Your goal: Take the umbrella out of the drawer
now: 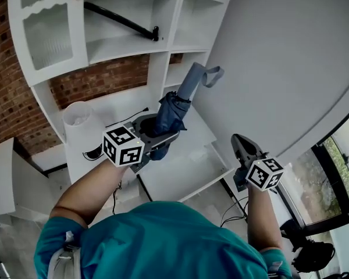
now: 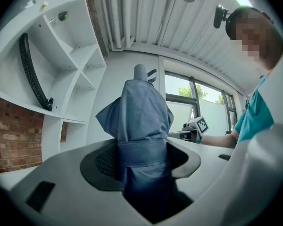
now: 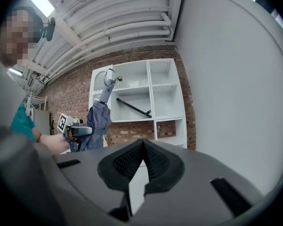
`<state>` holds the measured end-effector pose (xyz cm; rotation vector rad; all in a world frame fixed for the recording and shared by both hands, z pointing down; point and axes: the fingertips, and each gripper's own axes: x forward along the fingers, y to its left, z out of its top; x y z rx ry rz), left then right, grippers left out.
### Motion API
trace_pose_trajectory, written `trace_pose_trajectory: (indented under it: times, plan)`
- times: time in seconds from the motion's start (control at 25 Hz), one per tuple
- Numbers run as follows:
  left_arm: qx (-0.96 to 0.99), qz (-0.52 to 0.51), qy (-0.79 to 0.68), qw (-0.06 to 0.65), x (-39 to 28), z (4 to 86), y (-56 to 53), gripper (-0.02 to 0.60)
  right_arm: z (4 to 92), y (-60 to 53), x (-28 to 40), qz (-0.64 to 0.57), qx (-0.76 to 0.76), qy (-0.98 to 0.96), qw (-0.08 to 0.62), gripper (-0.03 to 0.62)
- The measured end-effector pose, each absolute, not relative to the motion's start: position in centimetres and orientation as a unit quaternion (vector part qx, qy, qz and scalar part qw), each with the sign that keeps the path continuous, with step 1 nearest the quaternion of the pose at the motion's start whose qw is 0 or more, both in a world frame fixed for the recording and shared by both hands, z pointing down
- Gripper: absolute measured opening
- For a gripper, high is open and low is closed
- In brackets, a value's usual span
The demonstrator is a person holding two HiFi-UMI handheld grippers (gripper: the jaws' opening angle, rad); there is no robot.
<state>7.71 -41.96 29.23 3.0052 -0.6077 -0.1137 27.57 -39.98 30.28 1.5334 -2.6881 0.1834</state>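
Observation:
A folded blue-grey umbrella [image 1: 175, 106] with a wrist strap is held upright in the air, in front of the white shelf unit [image 1: 113, 45]. My left gripper [image 1: 158, 133] is shut on the umbrella [image 2: 142, 126], its jaws pressing the folded canopy from both sides. In the right gripper view the umbrella [image 3: 97, 119] stands up from that gripper at the left. My right gripper [image 1: 239, 145] hangs to the right of it, apart from everything; its pads meet at the tips with nothing between them [image 3: 142, 150].
A black rod-like thing [image 1: 122, 21] lies on an upper shelf. A white glazed cabinet door [image 1: 46, 31] stands open at the left. A white cylinder [image 1: 81, 124] stands on the counter beside a black cable. A large white wall panel [image 1: 279, 63] rises at the right.

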Motion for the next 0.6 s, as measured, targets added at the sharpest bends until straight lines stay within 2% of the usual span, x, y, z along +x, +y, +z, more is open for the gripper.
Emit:
trace_pose_trajectory:
  times: [0.6]
  plan:
    - [0.979, -0.077, -0.184, 0.031, 8.1, 25.8, -42.0, 0.261, 28.5, -41.6, 28.0, 0.063, 0.495, -0.867, 0.005, 0.020]
